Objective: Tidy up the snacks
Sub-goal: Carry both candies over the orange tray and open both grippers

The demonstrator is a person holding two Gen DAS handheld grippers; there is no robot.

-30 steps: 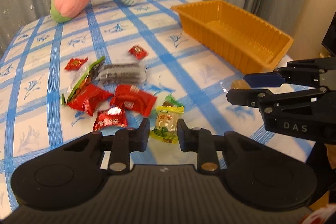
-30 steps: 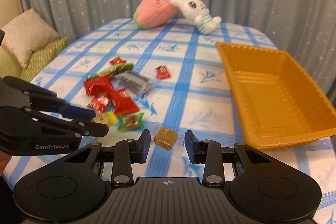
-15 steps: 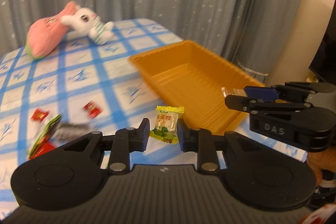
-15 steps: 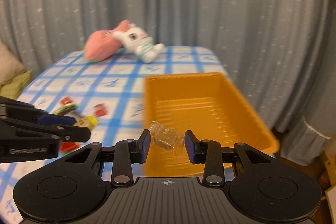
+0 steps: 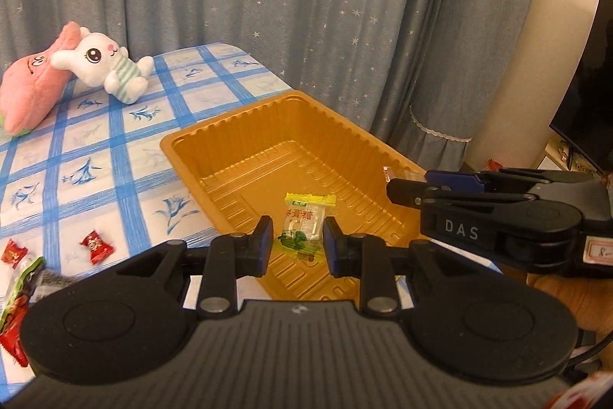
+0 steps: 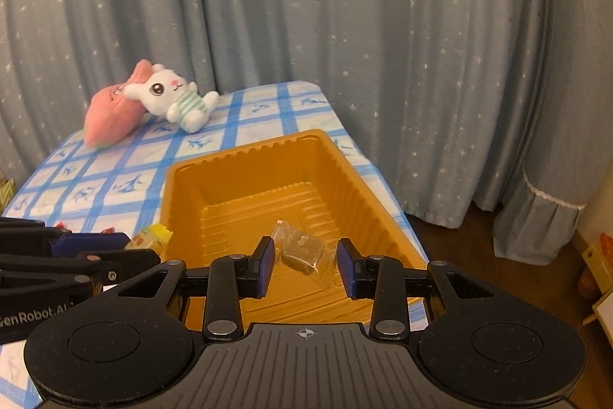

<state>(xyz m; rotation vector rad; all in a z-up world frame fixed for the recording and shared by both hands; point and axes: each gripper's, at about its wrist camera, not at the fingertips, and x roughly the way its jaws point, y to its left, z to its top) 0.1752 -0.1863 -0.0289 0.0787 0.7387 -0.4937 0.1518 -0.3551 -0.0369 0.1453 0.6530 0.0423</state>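
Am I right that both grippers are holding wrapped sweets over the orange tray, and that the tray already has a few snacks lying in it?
Not quite: the orange tray has nothing lying in it, as the right wrist view shows. The rest holds: the left gripper grips a yellow-green sweet and the right gripper a clear-wrapped brown sweet over it.

Two close wrist views, both over the orange tray [image 5: 180,146].

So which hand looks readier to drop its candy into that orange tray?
Probably the right gripper: its clear-wrapped candy hangs over the orange tray floor. The left gripper holds its yellow-green candy nearer the rim.
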